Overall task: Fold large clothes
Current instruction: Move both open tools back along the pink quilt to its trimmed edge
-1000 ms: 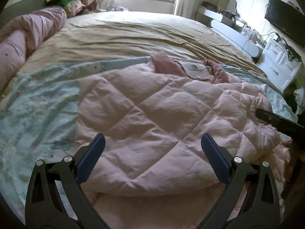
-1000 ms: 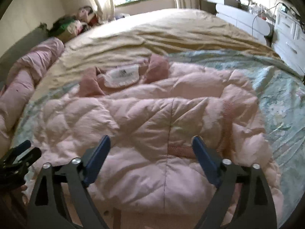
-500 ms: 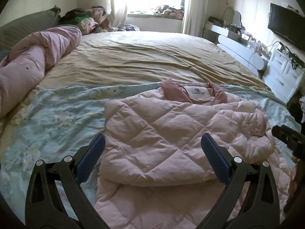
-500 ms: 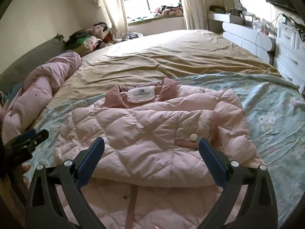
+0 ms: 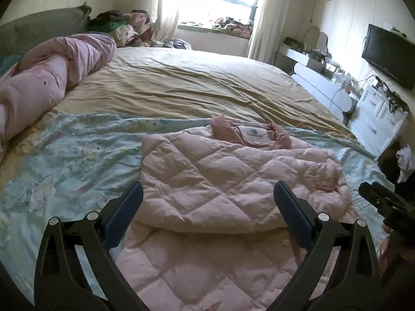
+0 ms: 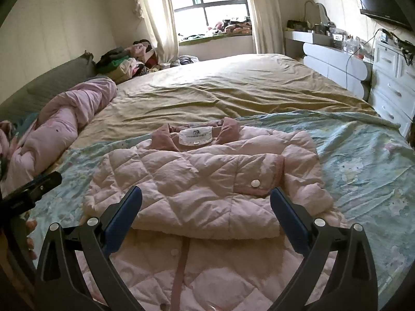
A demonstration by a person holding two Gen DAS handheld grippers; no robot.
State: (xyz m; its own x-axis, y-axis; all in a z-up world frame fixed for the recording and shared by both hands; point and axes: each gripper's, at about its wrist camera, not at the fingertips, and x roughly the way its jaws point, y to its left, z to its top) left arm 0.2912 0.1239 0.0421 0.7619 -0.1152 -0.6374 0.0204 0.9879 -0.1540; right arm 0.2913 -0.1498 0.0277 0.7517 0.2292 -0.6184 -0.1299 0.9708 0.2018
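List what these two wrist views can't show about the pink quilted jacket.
- Pink quilted jacket, hem: right wrist view, cut off by bottom edge and gripper frame.
- Sleeves: both views, hidden under the folded-over layer.
- White neck label text: too small.
- Jacket's right side: left wrist view, partly behind the right gripper.

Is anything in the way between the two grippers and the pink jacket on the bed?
Nothing visible. Both the left gripper and the right gripper hang open right above the pink jacket, with only air between their fingers and the quilted fabric.
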